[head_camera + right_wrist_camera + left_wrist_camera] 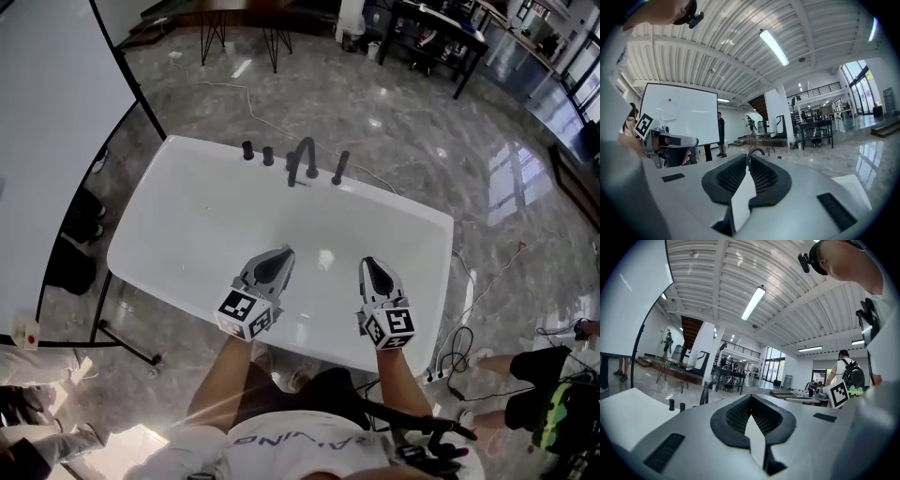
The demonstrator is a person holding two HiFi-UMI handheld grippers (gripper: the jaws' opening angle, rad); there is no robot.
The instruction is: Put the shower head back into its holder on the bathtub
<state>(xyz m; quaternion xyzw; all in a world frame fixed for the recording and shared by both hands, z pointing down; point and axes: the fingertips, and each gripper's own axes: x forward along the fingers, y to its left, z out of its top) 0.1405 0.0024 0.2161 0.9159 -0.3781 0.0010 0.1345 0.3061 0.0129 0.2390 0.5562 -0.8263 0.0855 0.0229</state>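
Observation:
The white bathtub [187, 192] lies below me, with dark fittings on its far rim. Two knobs [258, 152] and a curved spout [304, 157] stand there. At the right end of that row the slim dark shower head [340, 167] stands upright, and a thin hose trails off to its right. Both grippers hang over the tub's near edge, well short of the fittings. My left gripper [281, 253] [750, 399] is shut and holds nothing. My right gripper [369, 264] [748, 159] has its tips together, also with nothing between them. The spout [754, 151] shows just past them.
A large whiteboard [47, 141] on a dark stand flanks the tub's left side. Cables and a power strip [455, 352] lie on the marble floor at the right. A person [539, 384] is at the lower right, and dark tables [431, 37] stand at the back.

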